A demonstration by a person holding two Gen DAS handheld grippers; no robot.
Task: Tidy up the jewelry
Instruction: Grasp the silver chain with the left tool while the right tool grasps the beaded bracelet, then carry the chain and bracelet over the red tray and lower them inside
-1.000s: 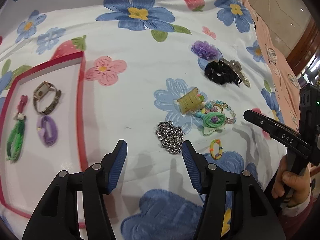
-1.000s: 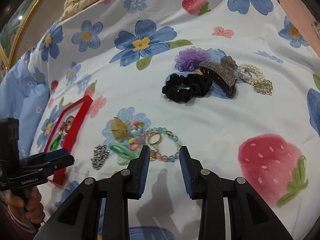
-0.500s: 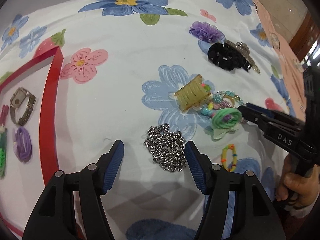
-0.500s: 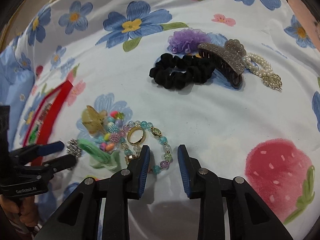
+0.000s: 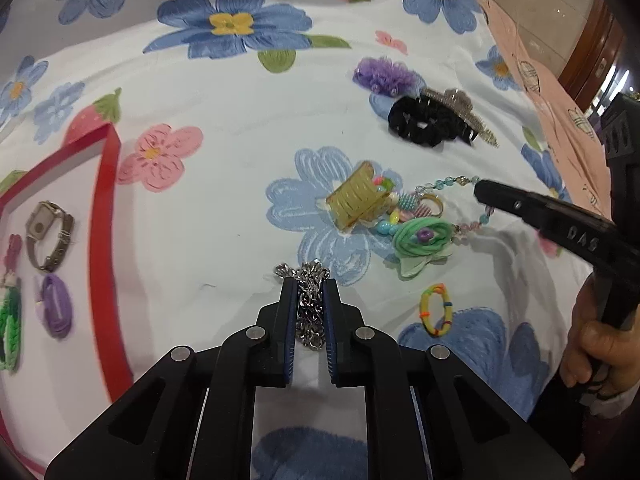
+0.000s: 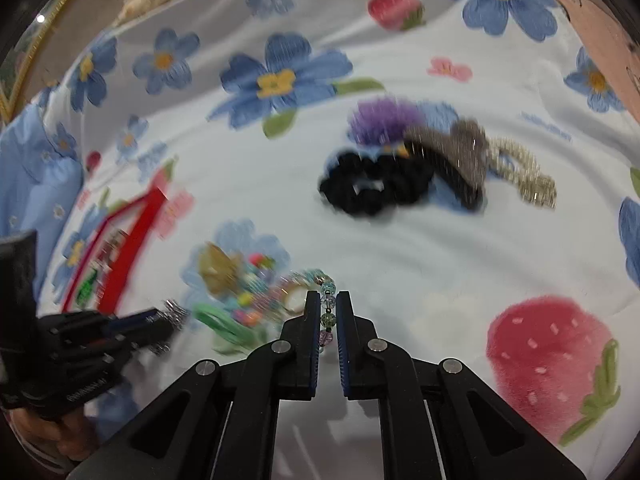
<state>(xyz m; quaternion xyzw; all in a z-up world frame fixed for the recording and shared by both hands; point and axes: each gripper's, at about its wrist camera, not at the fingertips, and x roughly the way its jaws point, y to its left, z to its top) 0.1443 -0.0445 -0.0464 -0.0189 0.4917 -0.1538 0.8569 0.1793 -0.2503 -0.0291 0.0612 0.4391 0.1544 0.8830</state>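
My left gripper [image 5: 310, 286] is shut on the silver chain [image 5: 308, 308], which rests on the flowered cloth. My right gripper [image 6: 328, 298] is shut on the pastel beaded bracelet [image 6: 327, 316]; it also shows in the left wrist view [image 5: 480, 192] at the bracelet's far side [image 5: 448, 182]. A red-rimmed tray [image 5: 106, 240] at the left holds a watch [image 5: 48, 236], a purple band [image 5: 58, 310] and a green braided piece [image 5: 10, 328]. A yellow claw clip [image 5: 356, 198], a green flower tie [image 5: 420, 238] and a gold ring [image 5: 432, 204] lie by the bracelet.
A small rainbow loop [image 5: 436, 314] lies right of the chain. Further back lie a black scrunchie [image 5: 424, 126], a purple scrunchie [image 5: 384, 76], a glitter claw clip [image 6: 456, 156] and a pearl bracelet [image 6: 524, 176]. A pink cloth [image 5: 560, 92] borders the right.
Both grippers moved forward and closed: the left one onto the silver chain, the right one onto the beaded bracelet. The bracelet is pulled out a little from the pile.
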